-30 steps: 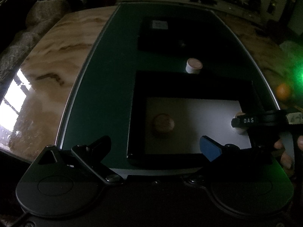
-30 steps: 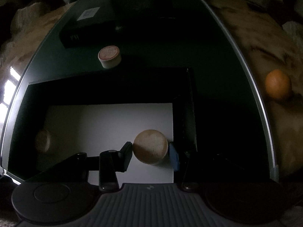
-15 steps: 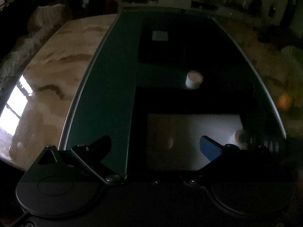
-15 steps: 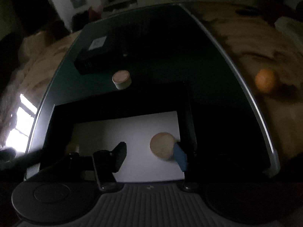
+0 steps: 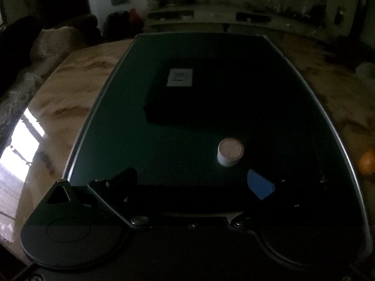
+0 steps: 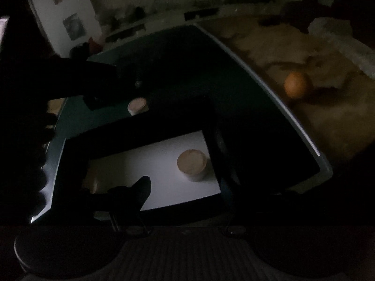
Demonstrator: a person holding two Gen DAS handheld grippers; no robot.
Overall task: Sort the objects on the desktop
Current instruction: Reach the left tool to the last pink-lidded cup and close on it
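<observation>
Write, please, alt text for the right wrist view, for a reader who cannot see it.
A round cork-topped puck sits released on the white floor of a black tray, beyond the open right gripper. A second puck stands on the green mat behind the tray, and an orange lies on the marble table.

You are working in what looks like a dim living room at home. The glossy tan marble-patterned tabletop [image 5: 70,89] carries a dark green desk mat [image 5: 131,126], and a round orange fruit [image 6: 295,84] sits loose on the stone. Behind it you have a long pale low cabinet [image 5: 211,21] crowded with small dark items, pictures pinned to a white wall panel [image 6: 70,16], and a grey upholstered seat [image 5: 56,39].
</observation>
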